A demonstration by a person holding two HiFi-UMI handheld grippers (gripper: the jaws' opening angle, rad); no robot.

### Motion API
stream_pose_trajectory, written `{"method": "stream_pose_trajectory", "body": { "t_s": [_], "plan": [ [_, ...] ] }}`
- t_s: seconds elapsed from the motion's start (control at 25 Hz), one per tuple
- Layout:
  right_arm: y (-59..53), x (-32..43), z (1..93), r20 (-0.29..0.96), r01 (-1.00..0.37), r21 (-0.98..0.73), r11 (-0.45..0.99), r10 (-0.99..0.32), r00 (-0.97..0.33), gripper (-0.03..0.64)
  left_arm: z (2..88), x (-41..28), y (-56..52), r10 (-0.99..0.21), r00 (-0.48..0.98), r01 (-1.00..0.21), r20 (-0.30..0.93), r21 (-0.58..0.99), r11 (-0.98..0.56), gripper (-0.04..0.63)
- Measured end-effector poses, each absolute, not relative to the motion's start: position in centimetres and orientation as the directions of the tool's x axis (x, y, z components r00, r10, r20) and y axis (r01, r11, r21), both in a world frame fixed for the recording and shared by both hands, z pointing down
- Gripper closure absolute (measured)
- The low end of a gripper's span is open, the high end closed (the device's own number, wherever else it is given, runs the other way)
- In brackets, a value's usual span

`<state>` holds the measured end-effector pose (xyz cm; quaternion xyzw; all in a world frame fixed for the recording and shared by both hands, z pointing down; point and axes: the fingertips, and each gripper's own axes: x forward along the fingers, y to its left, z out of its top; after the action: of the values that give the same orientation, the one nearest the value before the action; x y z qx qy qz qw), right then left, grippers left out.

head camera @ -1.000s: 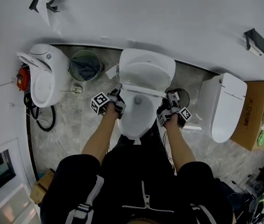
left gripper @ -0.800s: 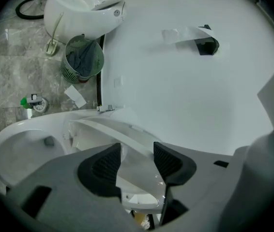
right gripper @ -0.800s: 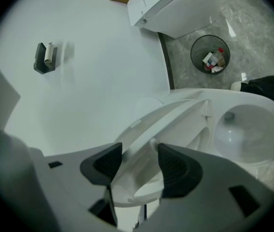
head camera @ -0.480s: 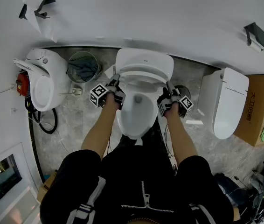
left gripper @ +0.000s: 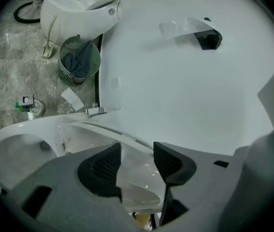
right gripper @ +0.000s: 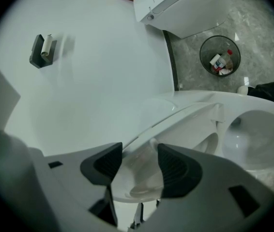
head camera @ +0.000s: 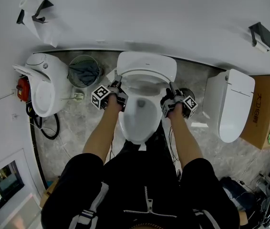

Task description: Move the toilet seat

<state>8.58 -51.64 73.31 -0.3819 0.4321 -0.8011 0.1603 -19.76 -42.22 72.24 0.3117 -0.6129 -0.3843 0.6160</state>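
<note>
The toilet seat (head camera: 147,76) is seen raised steeply at twelve o'clock of the bowl (head camera: 137,120), close against the lid and the wall behind it, and it is gripped on both flanks. The left tool (head camera: 118,83) is set at about ten o'clock of the bowl and the right tool (head camera: 171,87) at about two o'clock. In each gripper view the jaws are held roughly halfway apart with the glossy white rim of the seat filling the gap between the ribbed pads, so both are judged to be clamped on it, not empty. Several faults could be expected from here. The smooth, curved plastic could slide out of the pads, since only a narrow edge appears to be caught. If it were released early, the seat could drop onto the bowl or knock back against the lid. If one hand were moved faster than the other, the seat would be twisted and the hinge strained. A wastebasket (head camera: 83,70) at nine o'clock and a smaller bin at three o'clock stand near the elbows and could be nudged. The hinge itself is not shown clearly in any view. It cannot be settled whether the seat alone is gripped or the lid with it, because the white layers merge. How deep the rim sits in the pads is obscured by the tool bodies, and the front of the bowl and the floor below are covered by the person's dark clothing.
</note>
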Motion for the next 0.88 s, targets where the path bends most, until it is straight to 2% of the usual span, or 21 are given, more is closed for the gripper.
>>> {"method": "stream_pose_trajectory", "body": {
  "t_s": [0.16, 0.24, 0.28, 0.36, 0.44, 0.52, 0.64, 0.8, 0.88],
  "plan": [
    [-51.8, 8.6, 73.5, 0.458, -0.062, -0.821, -0.568, -0.589, -0.667, 0.379, 72.2, -19.9, -42.3, -0.867, -0.048, 0.093, 0.495, 0.867, 0.49, 0.376],
    [-51.7, 8.6, 73.3, 0.447, -0.067, -0.829, -0.555, -0.585, -0.677, 0.376, 71.8, -19.8, -42.2, -0.878, -0.051, 0.056, 0.475, 0.88, 0.472, 0.377],
    [-51.6, 8.7, 73.2, 0.437, -0.076, -0.838, -0.54, -0.581, -0.687, 0.376, 71.6, -19.8, -42.1, -0.881, -0.046, 0.015, 0.471, 0.882, 0.471, 0.402],
    [-51.2, 8.7, 72.7, 0.413, -0.13, -0.869, -0.477, -0.557, -0.72, 0.374, 71.1, -19.3, -41.5, -0.874, -0.012, -0.119, 0.485, 0.867, 0.483, 0.403],
    [-50.5, 8.7, 71.6, 0.389, -0.219, -0.907, -0.359, -0.517, -0.762, 0.377, 70.2, -18.6, -40.6, -0.865, 0.028, -0.275, 0.501, 0.836, 0.475, 0.402],
    [-49.3, 8.5, 70.2, 0.386, -0.309, -0.922, -0.235, -0.482, -0.786, 0.383, 68.5, -18.0, -39.4, -0.867, 0.055, -0.415, 0.495, 0.801, 0.431, 0.447],
    [-47.0, 8.0, 67.9, 0.397, -0.411, -0.909, -0.07, -0.446, -0.802, 0.451, 65.8, -17.2, -37.6, -0.876, 0.082, -0.577, 0.475, 0.739, 0.347, 0.519],
    [-43.0, 7.2, 64.0, 0.377, -0.467, -0.877, 0.114, -0.439, -0.815, 0.527, 62.6, -15.6, -34.1, -0.881, 0.121, -0.728, 0.458, 0.644, 0.235, 0.582],
    [-40.7, 6.8, 62.1, 0.382, -0.505, -0.837, 0.211, -0.435, -0.815, 0.591, 60.9, -15.0, -32.0, -0.885, 0.122, -0.792, 0.448, 0.582, 0.186, 0.595]
  ]
}}
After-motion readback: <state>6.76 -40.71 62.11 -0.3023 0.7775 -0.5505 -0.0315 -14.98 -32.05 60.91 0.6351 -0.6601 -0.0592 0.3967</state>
